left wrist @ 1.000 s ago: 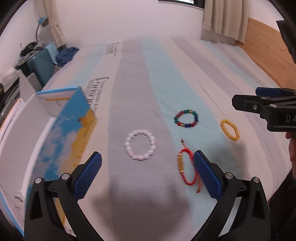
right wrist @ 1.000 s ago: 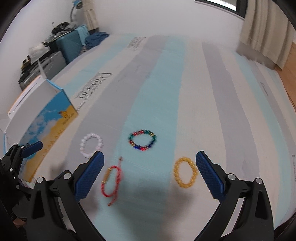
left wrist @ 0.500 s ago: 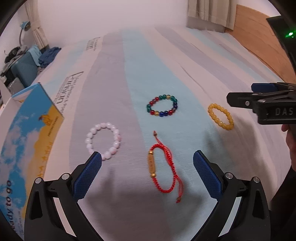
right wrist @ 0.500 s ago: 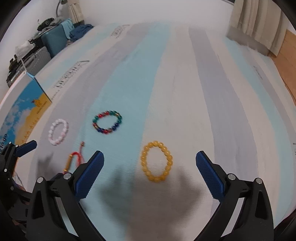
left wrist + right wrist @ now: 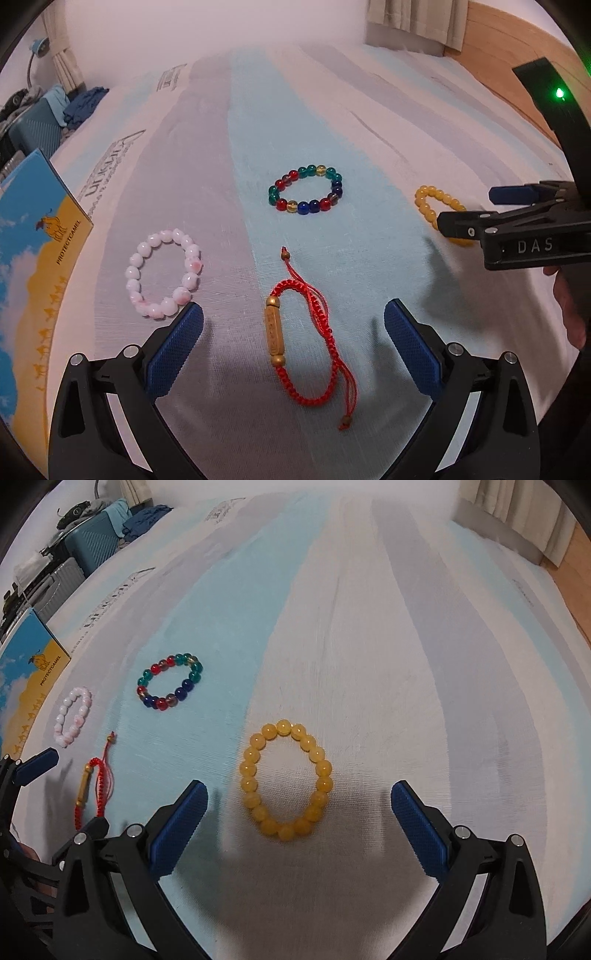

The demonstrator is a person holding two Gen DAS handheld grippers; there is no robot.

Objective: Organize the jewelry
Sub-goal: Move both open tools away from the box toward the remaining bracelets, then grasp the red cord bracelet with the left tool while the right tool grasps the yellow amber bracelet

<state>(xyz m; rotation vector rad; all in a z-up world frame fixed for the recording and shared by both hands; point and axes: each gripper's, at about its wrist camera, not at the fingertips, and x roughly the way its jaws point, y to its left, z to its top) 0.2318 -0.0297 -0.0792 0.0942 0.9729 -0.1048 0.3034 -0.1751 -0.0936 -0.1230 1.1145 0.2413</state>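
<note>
Nothing is put away yet. 4 bracelets lie apart on the striped bed (image 5: 369,627): a pink one (image 5: 164,273), a many-colored one (image 5: 306,190), a red cord one (image 5: 306,350) and a yellow one (image 5: 286,779). The left hand-held gripper (image 5: 293,343) is wide apart over the red cord one. The right hand-held gripper (image 5: 299,819) is wide apart over the yellow one. All picking up is left to do.

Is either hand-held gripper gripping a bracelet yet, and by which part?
No. Left hand-held gripper is open around the red cord bracelet; right hand-held gripper is open around the yellow bead bracelet.
</note>
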